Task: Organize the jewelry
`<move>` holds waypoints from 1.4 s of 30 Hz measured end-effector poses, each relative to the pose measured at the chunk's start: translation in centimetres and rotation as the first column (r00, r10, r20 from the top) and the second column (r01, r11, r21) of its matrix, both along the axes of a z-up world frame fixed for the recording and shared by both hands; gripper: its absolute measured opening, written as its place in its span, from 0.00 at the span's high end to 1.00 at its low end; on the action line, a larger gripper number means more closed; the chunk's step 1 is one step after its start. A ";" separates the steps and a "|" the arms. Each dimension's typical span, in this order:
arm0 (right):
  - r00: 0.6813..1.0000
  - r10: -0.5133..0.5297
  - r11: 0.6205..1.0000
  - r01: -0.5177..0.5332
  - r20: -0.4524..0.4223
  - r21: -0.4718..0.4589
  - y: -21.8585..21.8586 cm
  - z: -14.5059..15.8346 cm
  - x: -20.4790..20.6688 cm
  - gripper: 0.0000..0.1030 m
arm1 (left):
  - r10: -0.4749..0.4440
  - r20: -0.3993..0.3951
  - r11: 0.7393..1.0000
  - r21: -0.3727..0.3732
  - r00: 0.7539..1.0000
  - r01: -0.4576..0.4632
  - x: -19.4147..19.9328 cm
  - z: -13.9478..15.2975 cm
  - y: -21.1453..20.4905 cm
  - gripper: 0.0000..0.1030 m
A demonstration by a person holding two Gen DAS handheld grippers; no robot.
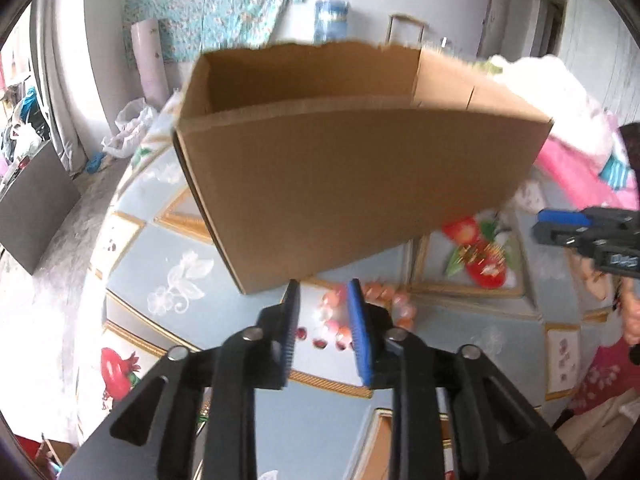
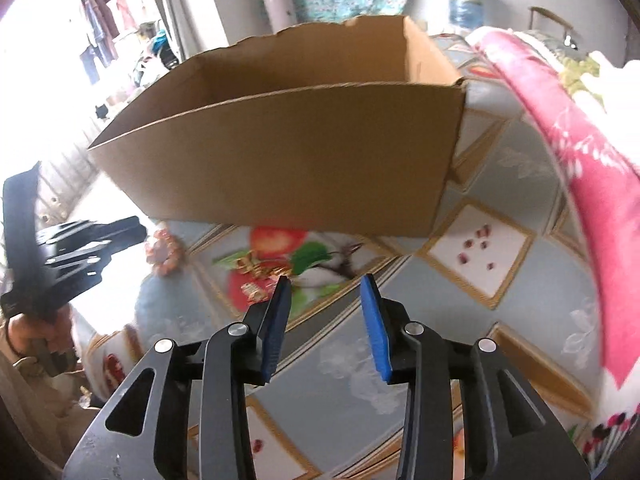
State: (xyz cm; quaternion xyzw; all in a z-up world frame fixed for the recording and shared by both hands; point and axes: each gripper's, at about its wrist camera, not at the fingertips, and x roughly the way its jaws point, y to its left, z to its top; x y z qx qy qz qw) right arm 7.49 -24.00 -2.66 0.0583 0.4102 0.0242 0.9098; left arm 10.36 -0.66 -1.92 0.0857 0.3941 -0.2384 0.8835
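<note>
An open-topped cardboard box (image 1: 352, 168) (image 2: 288, 160) stands on a blue-grey fruit-print tablecloth (image 1: 160, 240) (image 2: 520, 184). In front of it lie a pink and orange bead bracelet (image 1: 376, 300) (image 2: 164, 252) and a small heap of gold jewelry (image 1: 480, 256) (image 2: 260, 272) on a red fruit print. My left gripper (image 1: 324, 283) (image 2: 136, 228) hovers just above the beads, open, with nothing between its blue pads. My right gripper (image 2: 326, 280) (image 1: 538, 226) hovers to the right of the gold heap, also open and holding nothing.
A pink floral blanket (image 2: 580, 160) (image 1: 560, 152) is heaped along the table's right side, close to the box. A person's hand (image 2: 24, 332) holds the left gripper. Beyond the table stand a rolled mat (image 1: 150, 60) and a water bottle (image 1: 330, 20).
</note>
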 end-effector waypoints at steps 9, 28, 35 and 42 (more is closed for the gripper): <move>0.997 0.072 0.997 -0.072 -0.021 0.000 1.3 -1.5 1.7 0.65 | -0.196 0.003 0.980 -0.040 0.981 0.196 -2.6 0.7 -4.3 0.68; 0.996 0.044 0.997 -0.048 -0.075 -0.059 0.9 -1.5 -1.2 0.83 | -0.323 -0.116 0.943 -0.118 0.939 0.310 -2.2 -1.8 -6.9 0.68; 0.985 0.171 0.985 -0.171 -0.019 -0.010 3.4 -0.4 0.1 0.82 | -0.275 -0.124 0.959 -0.109 0.953 0.263 -1.6 -1.9 -6.2 0.68; 0.967 0.244 0.970 -0.244 -0.072 0.001 5.4 -2.4 0.7 0.90 | -0.241 -0.130 0.966 -0.124 0.962 0.225 -1.4 -1.6 -5.0 0.68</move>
